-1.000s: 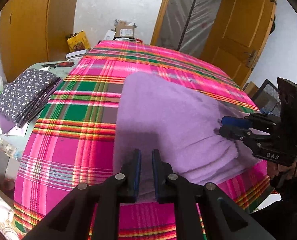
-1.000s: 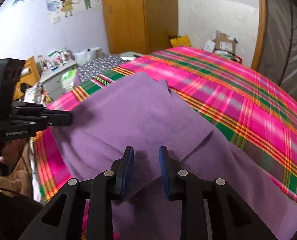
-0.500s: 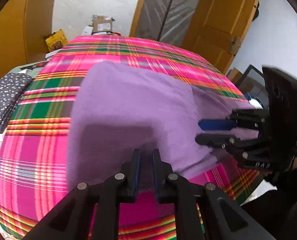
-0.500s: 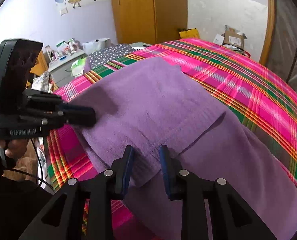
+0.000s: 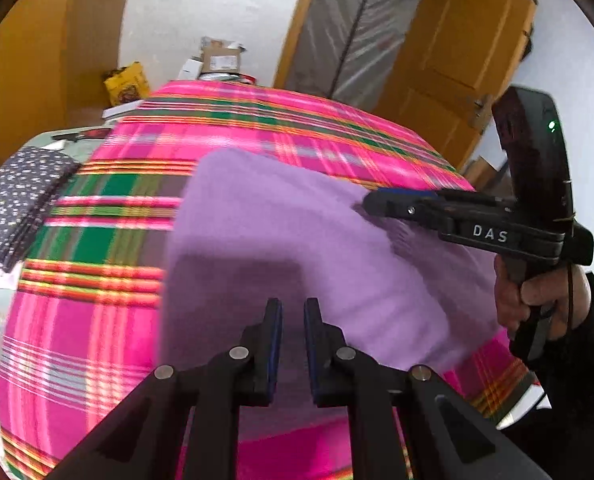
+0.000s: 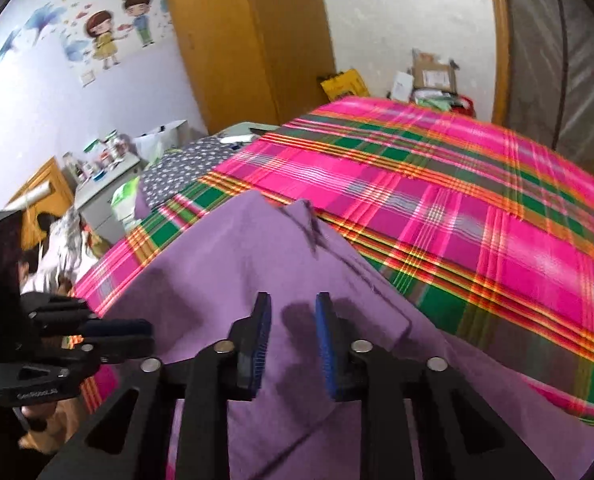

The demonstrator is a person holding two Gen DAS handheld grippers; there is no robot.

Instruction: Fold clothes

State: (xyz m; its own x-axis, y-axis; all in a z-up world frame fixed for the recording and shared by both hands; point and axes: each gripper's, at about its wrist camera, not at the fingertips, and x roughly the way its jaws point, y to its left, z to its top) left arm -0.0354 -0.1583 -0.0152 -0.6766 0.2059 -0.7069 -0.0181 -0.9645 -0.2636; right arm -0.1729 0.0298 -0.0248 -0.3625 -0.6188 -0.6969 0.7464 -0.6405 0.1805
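A bedroom with orange-brown wooden wardrobe doors (image 6: 253, 40) and a cartoon wall sticker (image 6: 117, 24) holds a bed covered by a pink, green and orange plaid blanket (image 5: 97, 320).

The left gripper (image 5: 293, 312) points down at the near edge of the blanket. Its black fingers with blue pads stand a narrow gap apart, and nothing shows pinched between them; the soft purple fabric garment (image 5: 277, 240) lies flat directly beneath and ahead of the tips. Whether the pads touch the cloth cannot be told. To its right, the right gripper (image 5: 371, 202) reaches in sideways over the garment's right part, held by a hand (image 5: 537, 296) in a dark sleeve. Far to the left of the left gripper sits a folded stack of dark grey cloth with small white dots (image 5: 17, 200).

From its own camera, the right gripper (image 6: 293, 308) has its jaws closing, with a clear gap still between the blue pads and no fabric caught in them. The purple garment (image 6: 237, 264) spreads below and ahead of it, a folded layer with a raised crease running forward. The left gripper (image 6: 137, 330) lies to its left at the garment's edge. Beyond the garment the plaid blanket extends ahead and to the right.
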